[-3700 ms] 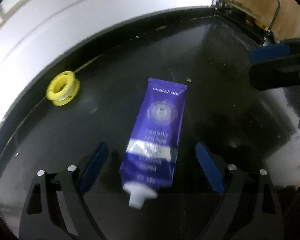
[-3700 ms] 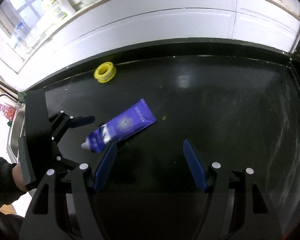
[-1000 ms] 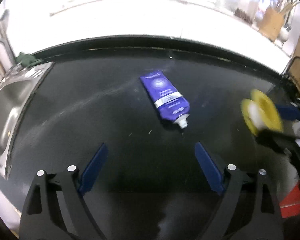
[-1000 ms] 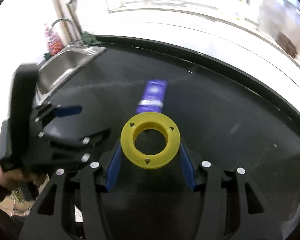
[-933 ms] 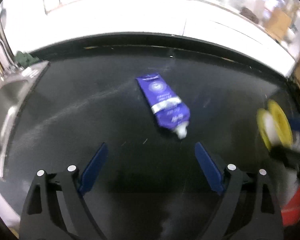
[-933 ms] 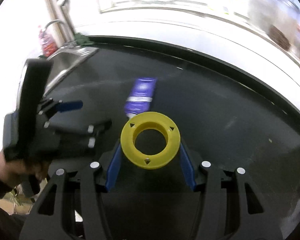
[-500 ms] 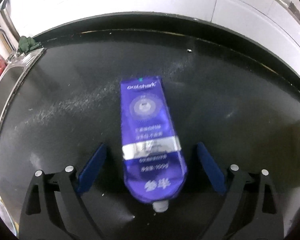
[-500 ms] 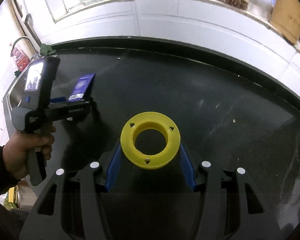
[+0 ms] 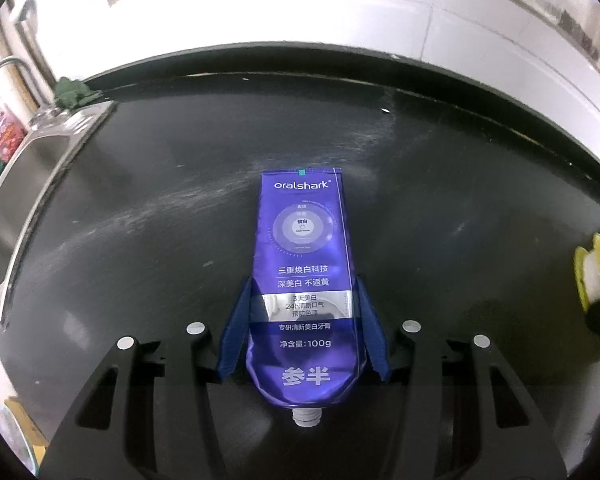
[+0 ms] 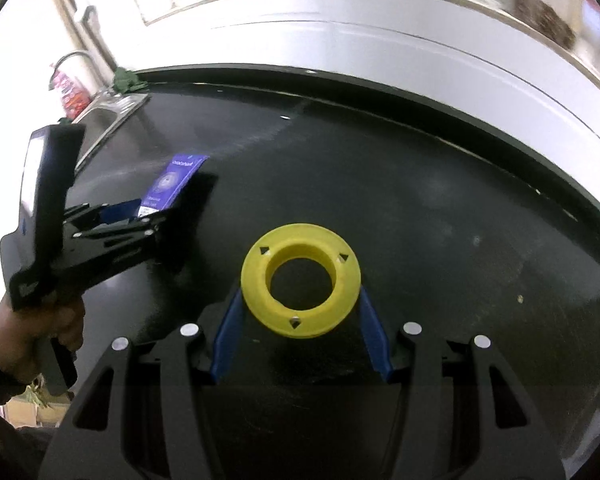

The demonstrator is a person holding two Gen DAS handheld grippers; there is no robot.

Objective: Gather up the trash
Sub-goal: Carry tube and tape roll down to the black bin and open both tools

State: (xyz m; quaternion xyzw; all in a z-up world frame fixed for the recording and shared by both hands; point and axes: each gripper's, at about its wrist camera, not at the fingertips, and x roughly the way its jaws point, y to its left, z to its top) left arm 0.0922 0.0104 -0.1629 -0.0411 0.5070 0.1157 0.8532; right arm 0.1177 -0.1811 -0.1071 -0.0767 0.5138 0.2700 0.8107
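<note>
Purple toothpaste tube [image 9: 305,280]: lies flat on the black counter [image 9: 160,200], nozzle toward the camera, crimped end toward the white tiled wall [image 9: 340,12]. Left gripper [image 9: 304,320]: jaws have just been closing; blue pads now sit against both sides of the tube's lower half, clamping it. Yellow spool [image 10: 300,285]: held flat between the blue pads of the right gripper [image 10: 300,320], above the counter, its centre hole facing the camera. Steel sink [image 9: 24,184]: set into the counter at its left end, well apart from the tube. Person's hand [image 10: 32,336]: wrapped around the left gripper's handle.
</note>
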